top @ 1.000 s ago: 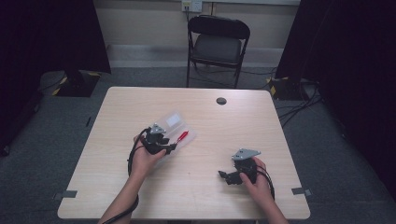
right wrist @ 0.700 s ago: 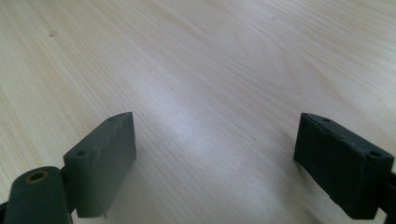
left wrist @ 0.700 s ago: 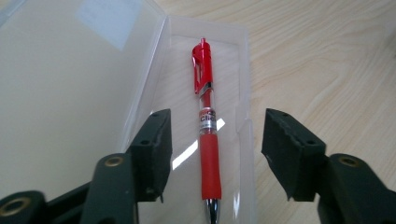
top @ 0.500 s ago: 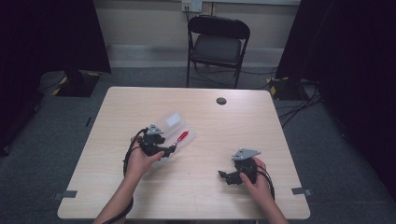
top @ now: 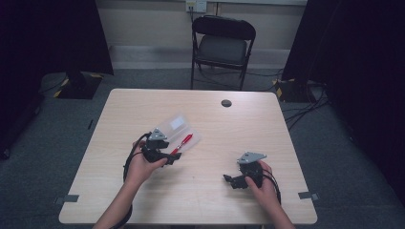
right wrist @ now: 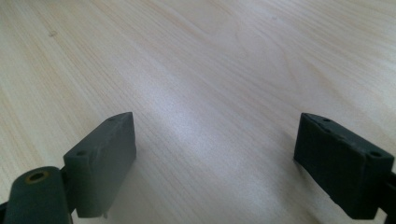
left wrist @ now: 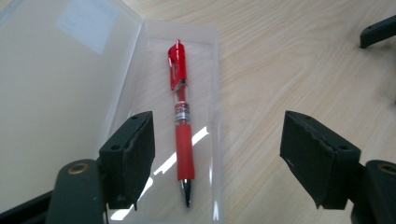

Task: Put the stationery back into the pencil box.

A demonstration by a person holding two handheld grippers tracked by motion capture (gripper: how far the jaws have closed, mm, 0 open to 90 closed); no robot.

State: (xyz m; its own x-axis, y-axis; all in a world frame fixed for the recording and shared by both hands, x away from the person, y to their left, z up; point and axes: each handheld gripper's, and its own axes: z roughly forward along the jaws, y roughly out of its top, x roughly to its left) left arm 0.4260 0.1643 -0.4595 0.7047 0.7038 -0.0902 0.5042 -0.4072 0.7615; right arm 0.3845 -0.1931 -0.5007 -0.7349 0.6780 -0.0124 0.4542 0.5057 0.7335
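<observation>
A red pen (left wrist: 183, 140) lies lengthwise in the tray of an open clear plastic case (left wrist: 60, 79), tip toward me. My left gripper (left wrist: 217, 140) stands open; its jaws have just been opening, and the pen lies loose between them, nearer the left pad (left wrist: 133, 149), touched by neither. From above, the left gripper (top: 173, 159) sits at the near end of the case (top: 176, 125), beside the pen (top: 184, 141). My right gripper (top: 229, 180) rests low over bare wood at the front right, open (right wrist: 217, 149) with nothing between its jaws.
The light wooden table (top: 267, 129) carries a small black round cap (top: 226, 103) near its far edge. A black folding chair (top: 223, 45) stands behind the table. Tape marks sit by the front corners. The right gripper's jaw tip (left wrist: 378, 30) shows far off.
The left hand has edged slightly back toward the person, away from the case. The pen stays in the tray. The right hand has not moved.
</observation>
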